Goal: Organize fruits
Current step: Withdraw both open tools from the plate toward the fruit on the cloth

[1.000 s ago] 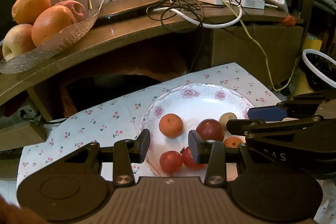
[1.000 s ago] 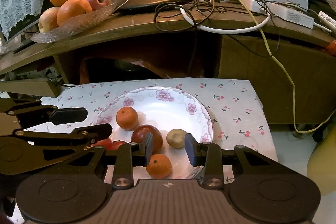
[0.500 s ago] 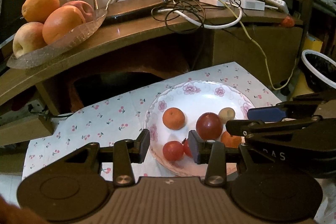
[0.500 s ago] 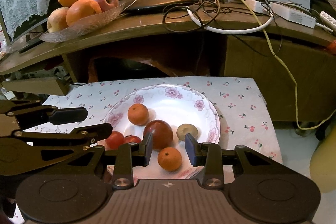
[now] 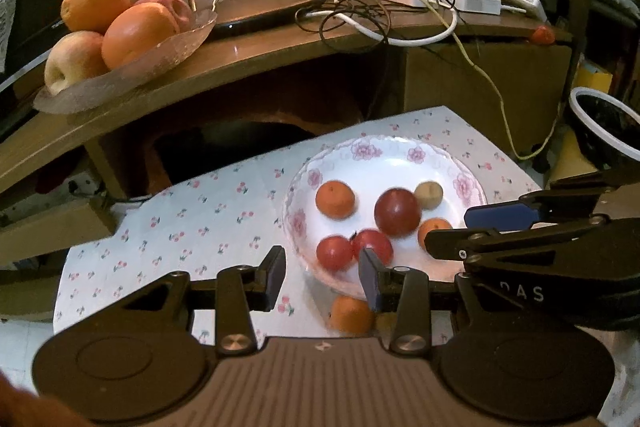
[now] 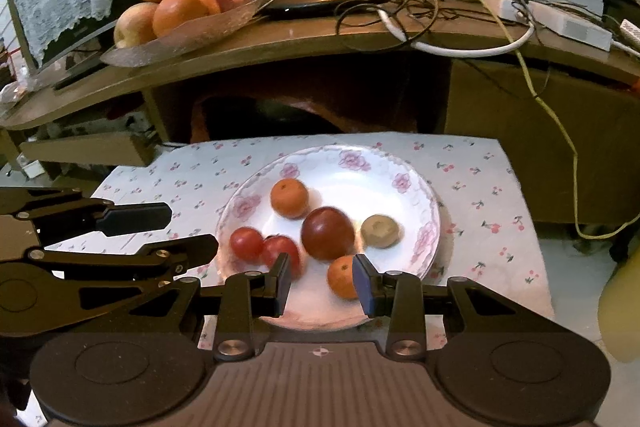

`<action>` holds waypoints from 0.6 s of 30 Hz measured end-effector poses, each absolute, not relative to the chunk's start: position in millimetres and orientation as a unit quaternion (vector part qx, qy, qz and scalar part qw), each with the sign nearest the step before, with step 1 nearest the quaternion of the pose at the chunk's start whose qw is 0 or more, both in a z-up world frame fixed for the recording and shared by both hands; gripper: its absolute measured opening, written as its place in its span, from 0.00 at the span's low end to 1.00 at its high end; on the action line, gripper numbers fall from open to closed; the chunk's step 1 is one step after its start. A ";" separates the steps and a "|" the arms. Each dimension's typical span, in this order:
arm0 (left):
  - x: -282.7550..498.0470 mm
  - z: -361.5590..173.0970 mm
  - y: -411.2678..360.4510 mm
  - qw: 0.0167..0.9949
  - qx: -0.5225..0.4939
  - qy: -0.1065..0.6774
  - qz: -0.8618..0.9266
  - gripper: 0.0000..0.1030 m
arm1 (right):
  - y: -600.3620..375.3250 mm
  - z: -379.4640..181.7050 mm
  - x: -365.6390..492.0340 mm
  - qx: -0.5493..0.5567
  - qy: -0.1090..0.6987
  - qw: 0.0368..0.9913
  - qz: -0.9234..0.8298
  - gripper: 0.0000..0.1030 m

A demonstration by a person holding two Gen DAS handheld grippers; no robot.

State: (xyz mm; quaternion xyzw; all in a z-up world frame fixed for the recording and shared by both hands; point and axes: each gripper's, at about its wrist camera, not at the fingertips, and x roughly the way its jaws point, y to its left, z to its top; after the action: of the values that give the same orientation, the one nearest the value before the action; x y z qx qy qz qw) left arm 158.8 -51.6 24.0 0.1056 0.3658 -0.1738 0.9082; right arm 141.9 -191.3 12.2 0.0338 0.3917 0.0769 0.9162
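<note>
We are holding both grippers over a flowered plate [image 6: 428, 223] of small fruit on a cherry-print cloth [image 6: 472, 187]. The left gripper [image 5: 322, 277] and right gripper [image 6: 322, 281] are hanging slightly parted, grasping nothing. We are judging the red tomatoes [image 6: 246, 243] soft and easily bruised, the tangerines [image 6: 289, 197] light and round, likely to roll; we are favouring a gentle grip across the widest middle.
</note>
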 end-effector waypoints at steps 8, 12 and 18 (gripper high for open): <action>137.0 18.1 -38.3 0.898 0.117 0.382 -0.183 0.44 | -184.0 7.1 121.4 0.041 0.414 0.903 0.104 0.39; 133.0 14.2 -34.9 0.892 0.126 0.391 -0.191 0.44 | -178.7 -0.5 112.1 0.042 0.428 0.896 0.113 0.39; 132.8 10.0 -25.5 0.887 0.126 0.399 -0.197 0.45 | -167.4 -12.8 114.3 0.034 0.434 0.891 0.131 0.39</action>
State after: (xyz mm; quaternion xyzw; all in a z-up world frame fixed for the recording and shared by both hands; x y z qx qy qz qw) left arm 132.8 -25.5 10.0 0.1257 0.3991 -0.1969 0.8866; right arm 114.3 -167.4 -12.8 0.0344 0.4342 0.1306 0.8906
